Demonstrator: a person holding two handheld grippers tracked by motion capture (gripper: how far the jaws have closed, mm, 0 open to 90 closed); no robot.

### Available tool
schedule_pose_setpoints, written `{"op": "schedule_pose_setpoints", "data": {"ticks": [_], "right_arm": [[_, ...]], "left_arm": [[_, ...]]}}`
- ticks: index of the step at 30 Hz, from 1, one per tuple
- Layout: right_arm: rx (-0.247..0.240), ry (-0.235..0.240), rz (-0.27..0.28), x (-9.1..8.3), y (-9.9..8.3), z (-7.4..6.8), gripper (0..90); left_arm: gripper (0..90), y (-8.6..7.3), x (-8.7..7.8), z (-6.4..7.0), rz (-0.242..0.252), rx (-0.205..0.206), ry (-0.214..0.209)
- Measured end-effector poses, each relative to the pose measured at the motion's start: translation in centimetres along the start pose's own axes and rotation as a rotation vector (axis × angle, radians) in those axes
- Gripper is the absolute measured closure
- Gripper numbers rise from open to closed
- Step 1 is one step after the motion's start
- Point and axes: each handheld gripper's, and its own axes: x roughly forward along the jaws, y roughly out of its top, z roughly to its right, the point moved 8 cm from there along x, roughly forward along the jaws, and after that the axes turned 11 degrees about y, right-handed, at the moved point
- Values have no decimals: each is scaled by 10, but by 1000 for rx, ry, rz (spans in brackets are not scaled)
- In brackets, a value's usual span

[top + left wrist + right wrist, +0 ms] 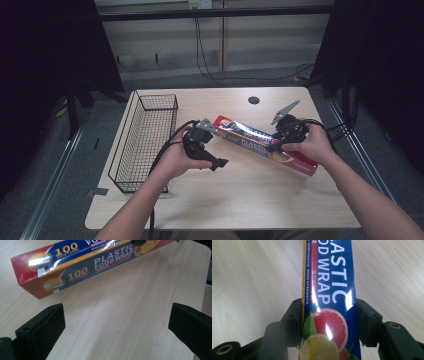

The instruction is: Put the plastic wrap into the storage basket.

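Both jaws of the right gripper (328, 322) are pressed on the two sides of the plastic food wrap box (329, 290), which lies at the centre right of the high view on the table (240, 200), while the left gripper (115, 322) has its jaws wide apart, near the box's end.

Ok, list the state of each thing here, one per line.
Box: sealed with round stickers, one end gripped, the other raised off the table as the left gripper view shows it.
Right gripper: shut on the box, a jaw on each side.
Left gripper: open, holding nothing, short of the box end.
Basket: upright, nothing inside.
Table: carries the basket.
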Motion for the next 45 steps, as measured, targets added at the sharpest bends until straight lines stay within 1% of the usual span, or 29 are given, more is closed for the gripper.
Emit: {"op": "schedule_pose_setpoints", "data": {"ticks": [2, 3, 4, 6, 8, 9, 12, 13, 14, 15, 16, 17, 18, 19, 20, 21, 24, 25, 26, 27, 28, 29, 30, 32, 35, 38, 40, 43, 45], "right_arm": [[-43, 18, -1, -1, 4, -9, 459], [-43, 18, -1, -1, 4, -9, 459], [-62, 32, -3, -1, 7, -14, 459], [-70, 36, 0, -1, 8, -17, 459], [-94, 43, -4, 0, 11, -23, 459], [-94, 43, -4, 0, 11, -23, 459], [-106, 71, 0, 0, 15, -31, 459], [-120, 67, -2, 0, 16, -32, 459], [-121, 76, -6, 0, 16, -33, 459], [-122, 77, -5, 0, 16, -33, 459], [-130, 78, -7, -1, 17, -34, 459], [-127, 83, -10, -2, 17, -35, 459], [-127, 83, -10, -2, 17, -35, 459], [-149, 79, -9, -3, 18, -35, 460], [-151, 86, -11, -4, 19, -36, 460], [-151, 84, -13, -5, 19, -36, 460], [-151, 85, -6, -7, 20, -37, 460], [-157, 85, -6, -9, 21, -37, 459], [-161, 85, -8, -9, 21, -37, 460], [-177, 82, -8, -10, 21, -36, 459], [-177, 82, -8, -10, 21, -36, 459], [-175, 82, -4, -11, 22, -36, 459], [-177, 88, -3, -11, 22, -36, 459], [-196, 91, -5, -12, 23, -38, 459], [-200, 94, -5, -12, 23, -39, 458], [-214, 94, -7, -13, 23, -40, 458], [-217, 98, -8, -13, 23, -41, 458], [-219, 98, -14, -14, 23, -42, 458], [-233, 101, -16, -13, 23, -42, 458]], "left_arm": [[18, 7, -2, -4, -2, 33, 2], [19, 7, -2, -4, -2, 33, 2], [21, 13, -2, -5, -4, 66, 5], [25, 16, -2, -5, -3, 73, 5], [32, 21, -1, -5, -16, 104, 2], [32, 23, 0, -4, -19, 116, 3], [33, 30, 6, -4, -32, 157, 4], [37, 34, 11, -3, -31, 198, 10], [37, 34, 11, -3, -31, 198, 10], [37, 38, 17, -1, -45, 230, -2], [37, 38, 17, -1, -45, 230, -2], [37, 42, 22, 0, -55, 266, -3], [37, 42, 22, 0, -55, 266, -3], [37, 43, 25, 1, -60, 281, -17], [37, 44, 31, 1, -81, 310, -20], [38, 45, 34, 1, -88, 324, -20], [50, 49, 38, 1, -89, 339, -30], [54, 52, 41, 2, -84, 323, -57], [60, 51, 42, 1, -103, 350, -63], [69, 52, 44, 0, -118, 359, -64], [68, 52, 44, 0, -118, 359, -64], [68, 52, 46, 2, -123, 365, -77], [70, 53, 48, 5, -127, 379, -91], [84, 54, 51, 7, -135, 404, -96], [104, 55, 55, 12, -147, 421, -116], [121, 53, 60, 14, -167, 456, -123], [131, 53, 62, 15, -172, 456, -130], [140, 52, 64, 17, -180, 483, -142], [192, 52, 65, 17, -192, 504, -143]]}}
